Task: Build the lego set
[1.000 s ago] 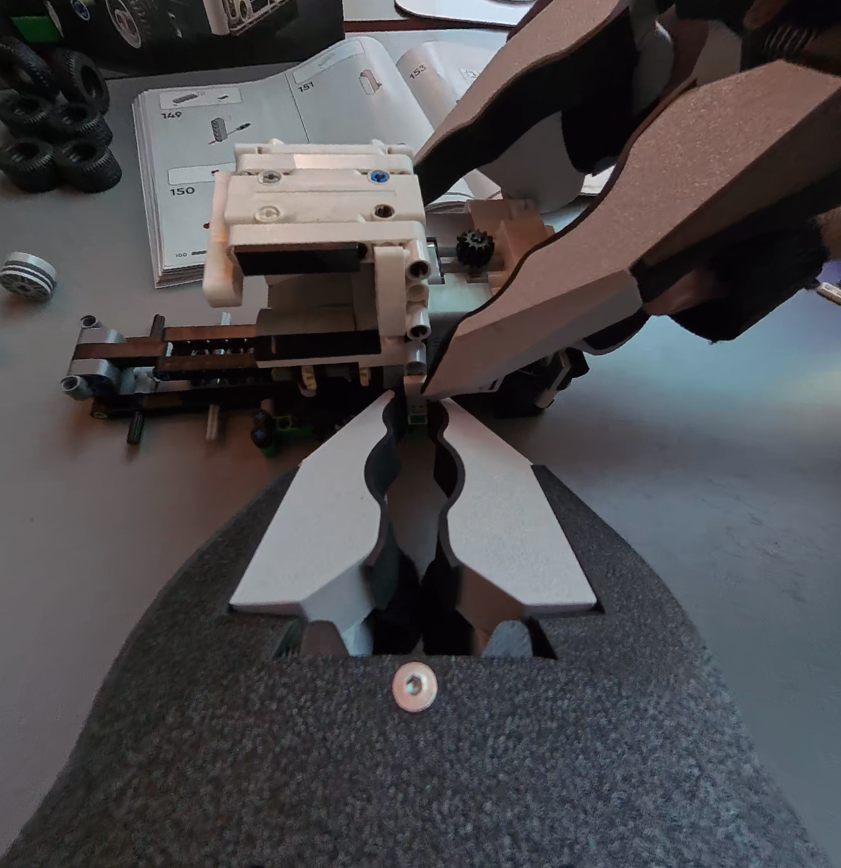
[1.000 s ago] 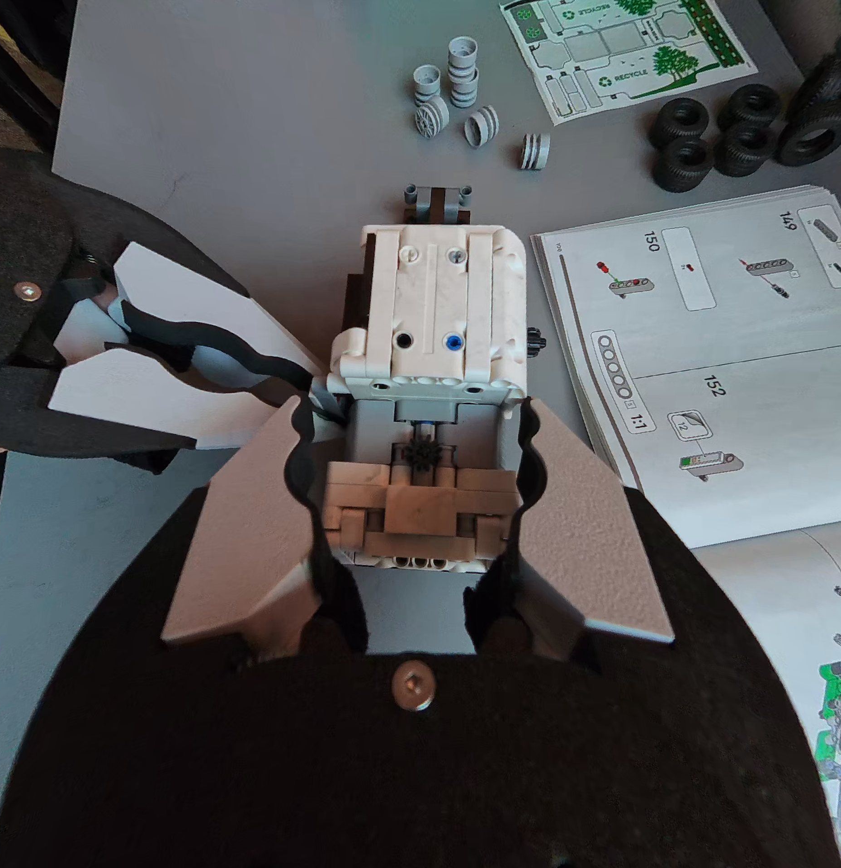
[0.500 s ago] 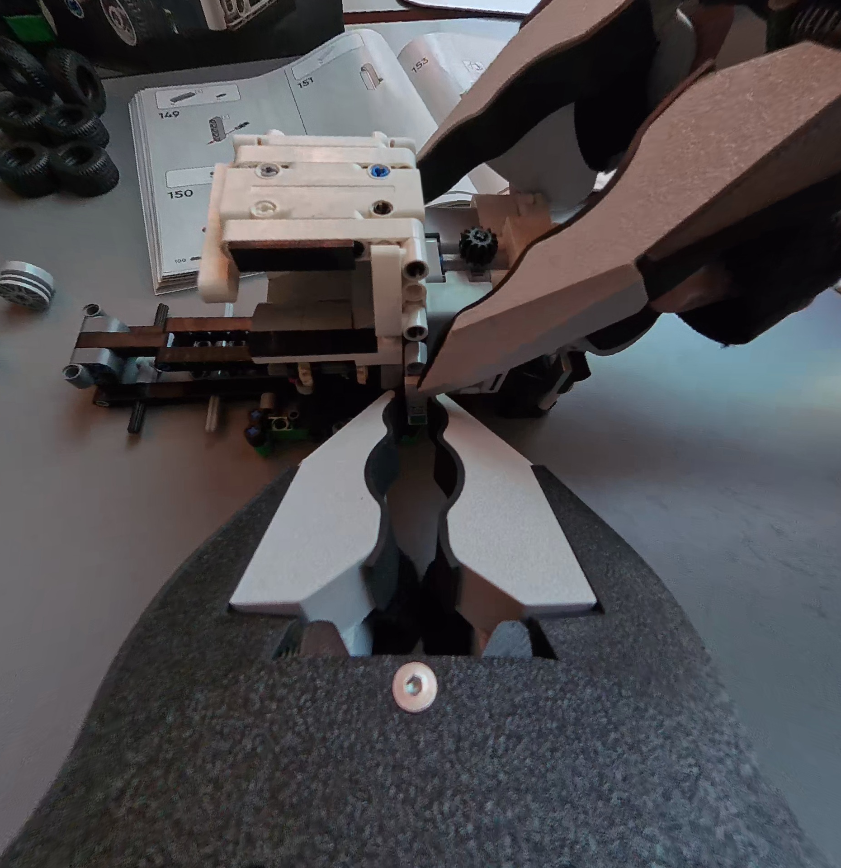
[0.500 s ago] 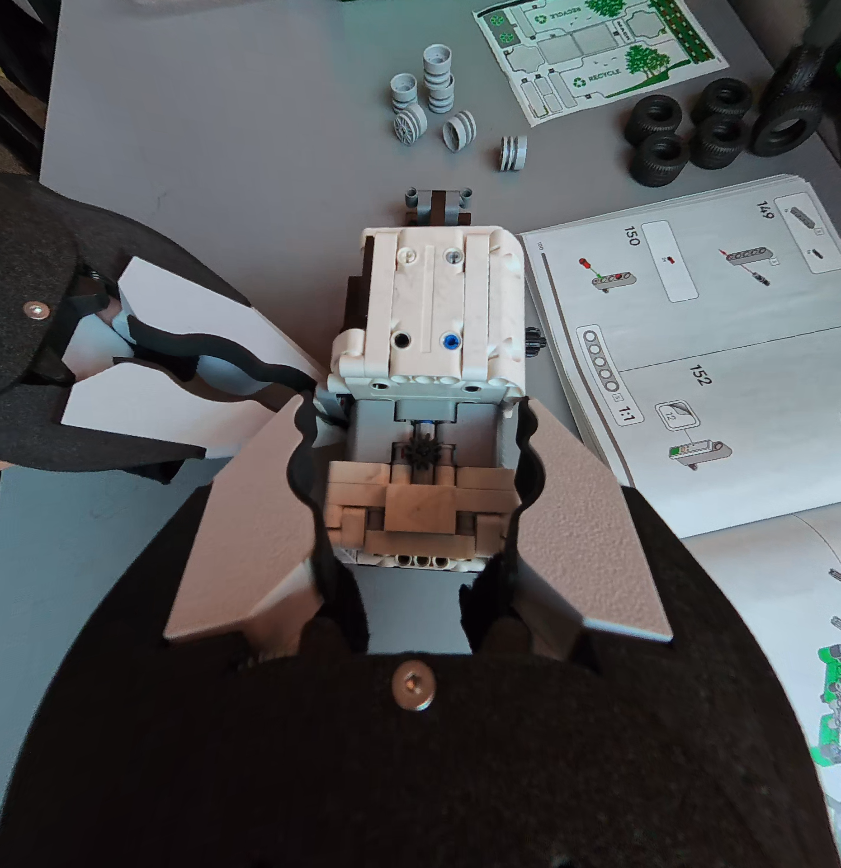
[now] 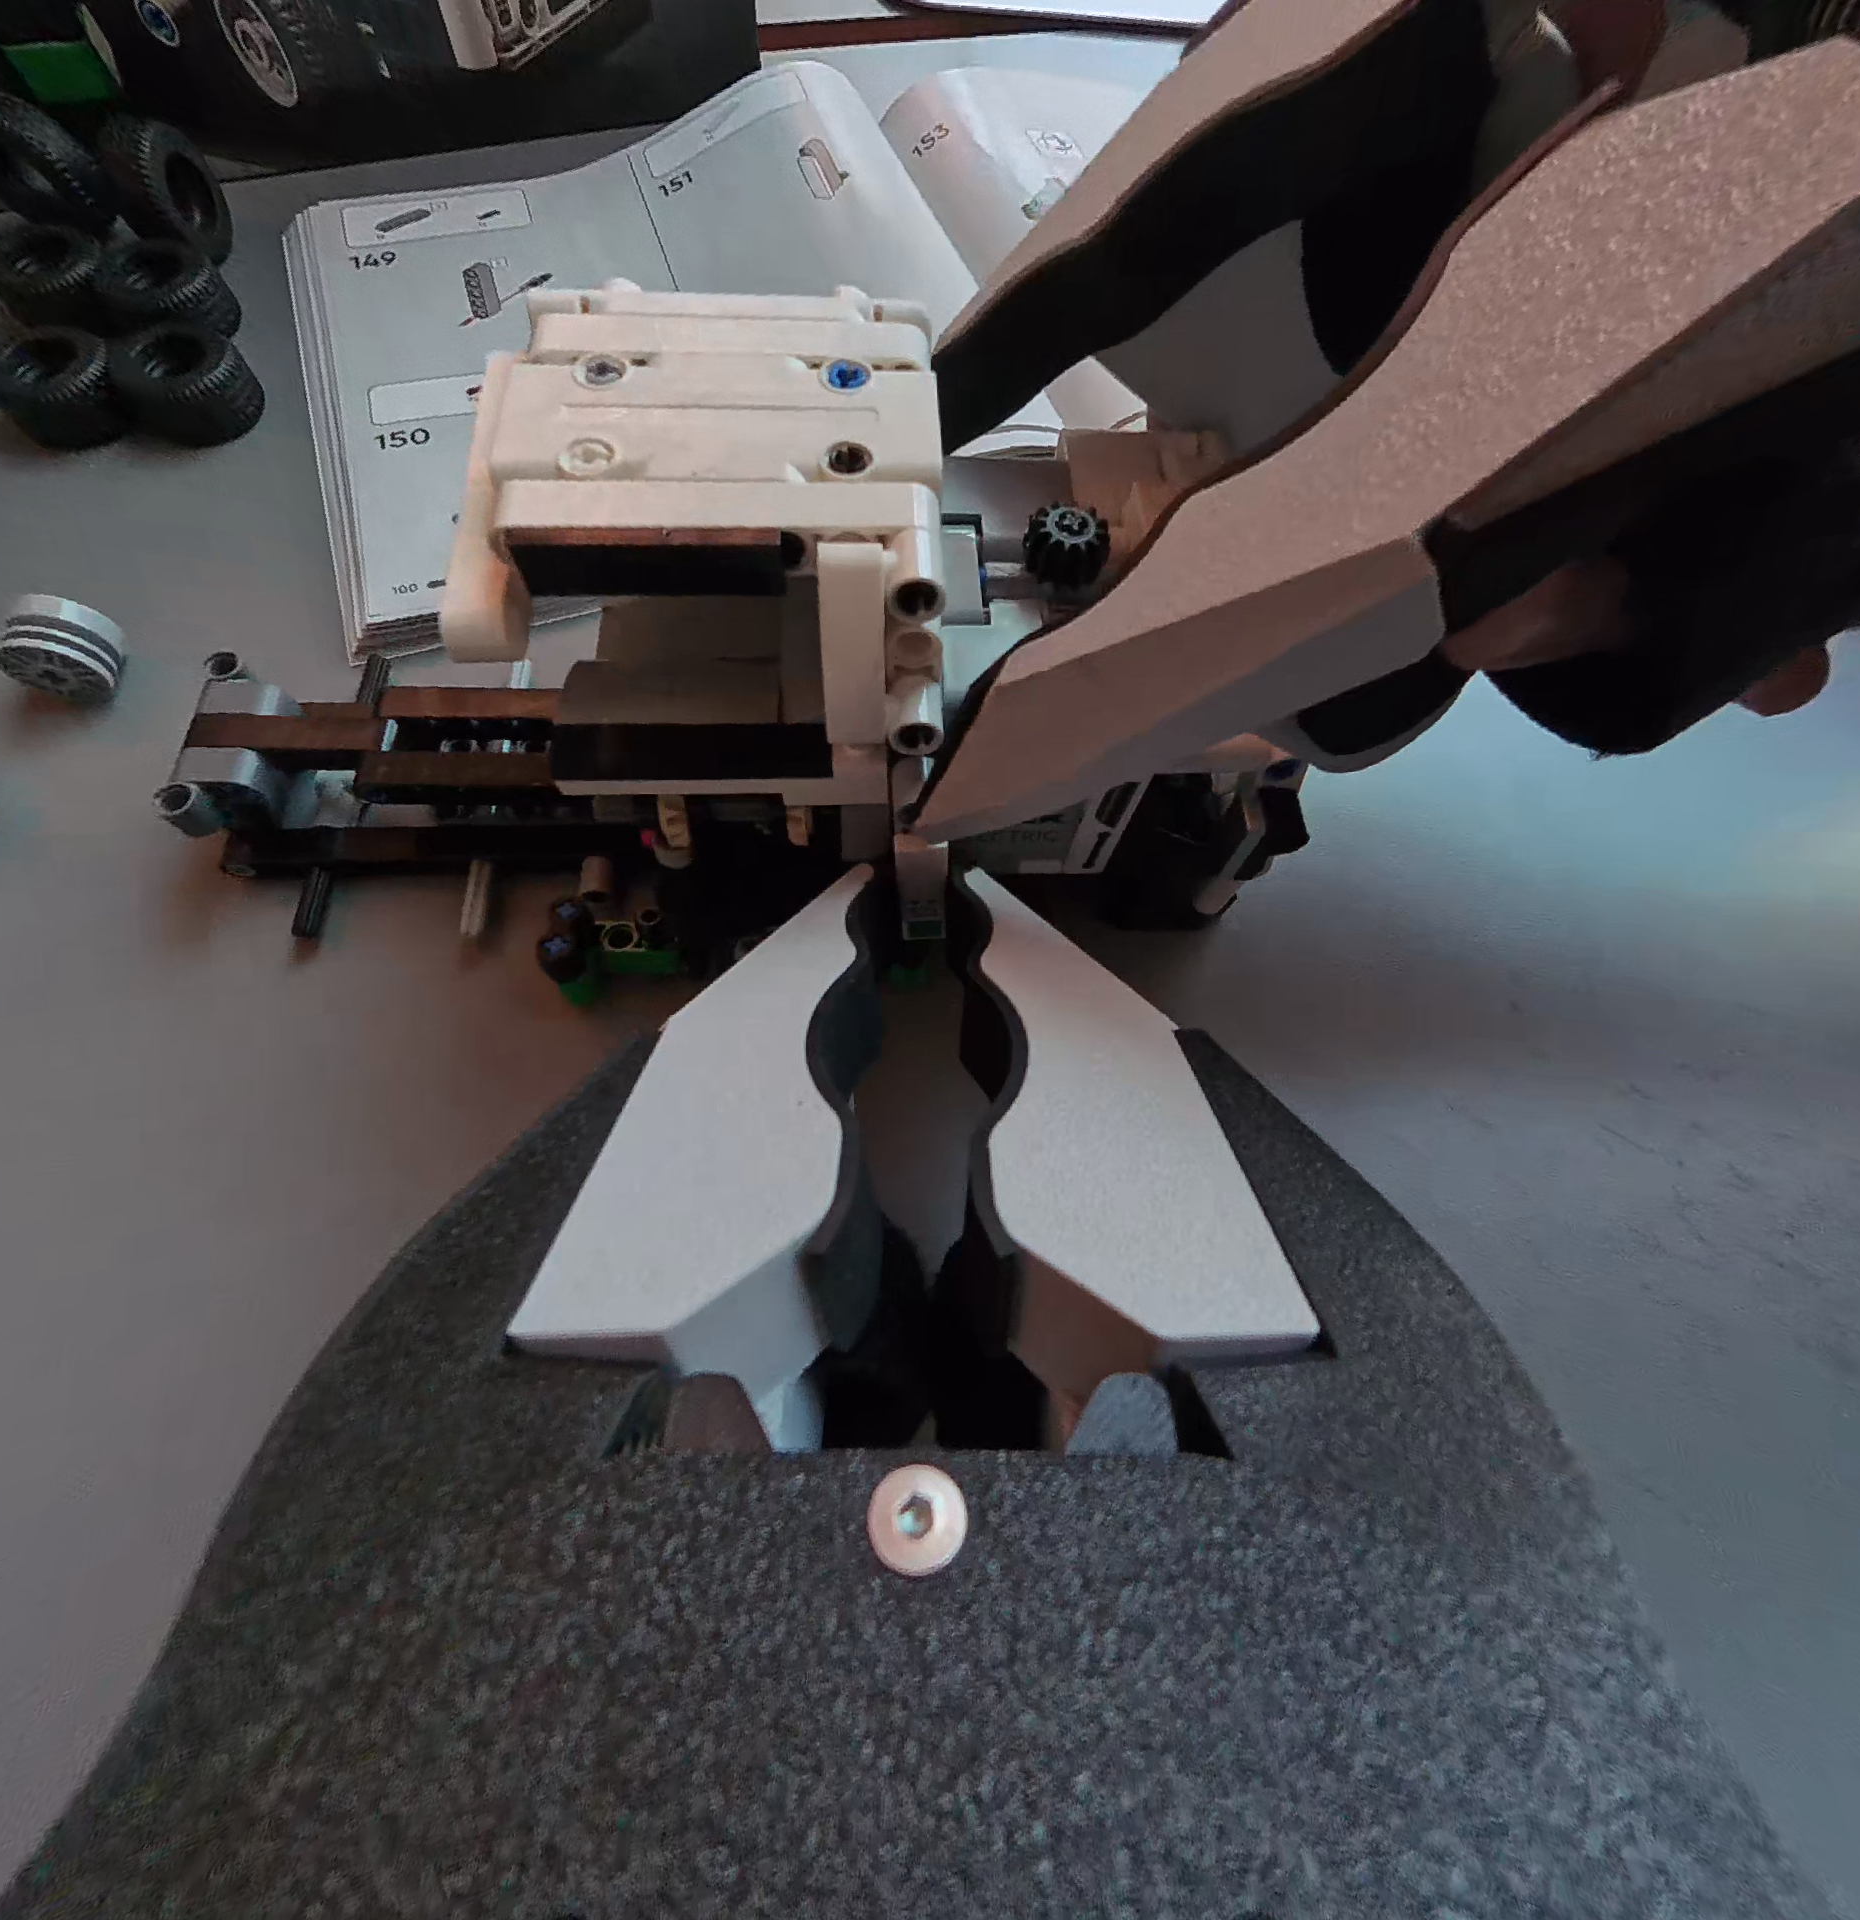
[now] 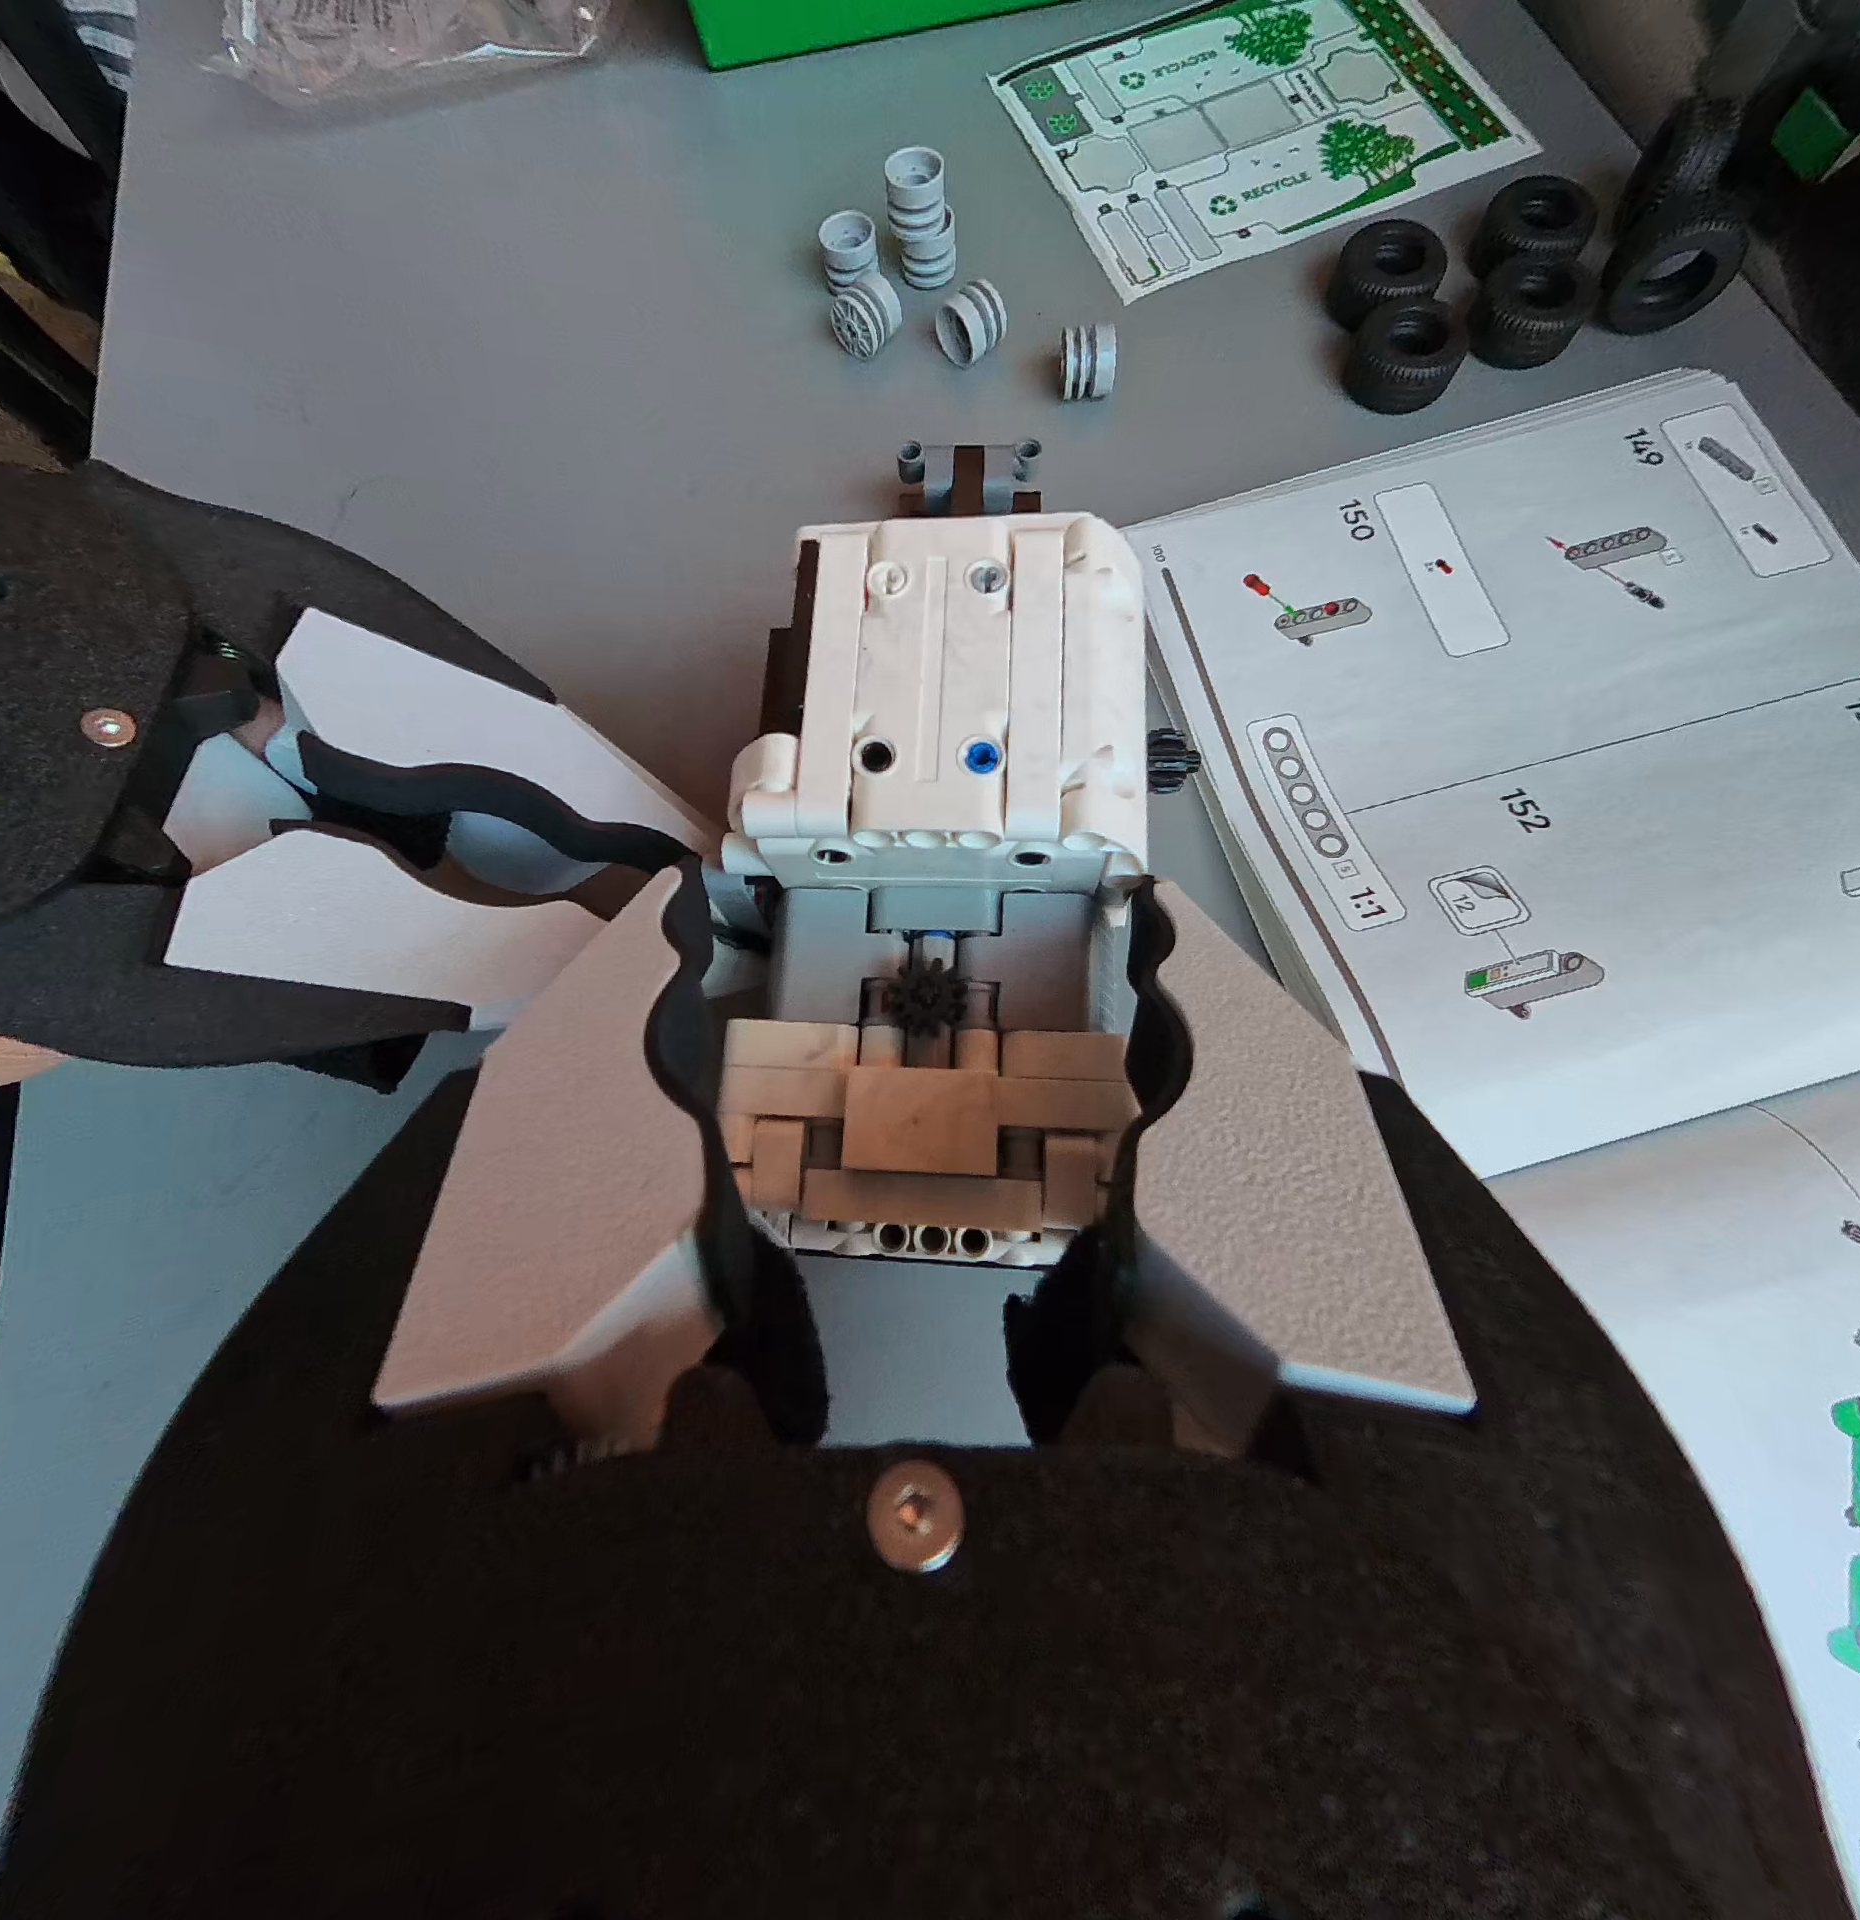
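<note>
Lego model (image 6: 947,790) on table; right gripper (image 6: 921,1049) jaws clamp it, left gripper (image 5: 918,914) jaws pinch small piece (image 5: 921,883).

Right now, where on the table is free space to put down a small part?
Free: the grey table left of the rims, beyond the left gripper; also the bare stretch right of that gripper. Crowded: around the model, the booklet, the tyres and the sticker sheet.

Model (image 6: 947,831) mid-table; booklet (image 6: 1528,779) right; rims (image 6: 905,260), tyres (image 6: 1456,291) behind.
</note>
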The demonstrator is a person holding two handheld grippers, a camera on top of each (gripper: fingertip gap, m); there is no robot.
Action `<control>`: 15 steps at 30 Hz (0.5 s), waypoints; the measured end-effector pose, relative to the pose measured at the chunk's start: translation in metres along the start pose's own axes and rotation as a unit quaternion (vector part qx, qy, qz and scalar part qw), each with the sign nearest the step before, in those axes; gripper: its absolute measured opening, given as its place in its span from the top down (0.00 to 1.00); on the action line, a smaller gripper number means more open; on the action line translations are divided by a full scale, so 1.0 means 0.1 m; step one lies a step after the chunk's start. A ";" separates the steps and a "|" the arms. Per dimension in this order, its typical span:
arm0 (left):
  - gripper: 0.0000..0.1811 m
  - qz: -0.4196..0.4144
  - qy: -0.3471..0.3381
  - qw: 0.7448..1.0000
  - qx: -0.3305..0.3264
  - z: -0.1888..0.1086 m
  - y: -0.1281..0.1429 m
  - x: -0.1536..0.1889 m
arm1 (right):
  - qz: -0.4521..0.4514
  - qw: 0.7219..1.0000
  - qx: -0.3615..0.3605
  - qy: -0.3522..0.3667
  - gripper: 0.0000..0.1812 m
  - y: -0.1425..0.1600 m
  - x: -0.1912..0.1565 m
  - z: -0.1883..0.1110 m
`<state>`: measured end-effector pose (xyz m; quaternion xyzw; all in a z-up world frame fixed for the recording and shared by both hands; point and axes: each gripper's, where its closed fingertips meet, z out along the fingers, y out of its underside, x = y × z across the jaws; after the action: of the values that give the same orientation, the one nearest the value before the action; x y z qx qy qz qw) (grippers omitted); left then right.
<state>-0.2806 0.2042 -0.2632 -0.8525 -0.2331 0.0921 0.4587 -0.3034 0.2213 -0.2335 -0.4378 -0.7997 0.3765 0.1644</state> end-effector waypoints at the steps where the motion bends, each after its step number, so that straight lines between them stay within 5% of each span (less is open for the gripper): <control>1: 0.96 -0.001 0.001 1.000 0.000 0.00 0.00 0.00 | 0.000 1.000 -0.001 -0.001 0.56 0.00 0.00 0.00; 15: 0.94 -0.008 0.011 1.000 0.023 -0.05 -0.06 -0.05 | 0.013 1.000 0.013 0.008 0.58 -0.02 0.04 0.00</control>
<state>-0.2850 0.2014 -0.2556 -0.8407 -0.2329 0.0849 0.4815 -0.3070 0.2236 -0.2324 -0.4493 -0.7876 0.3854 0.1711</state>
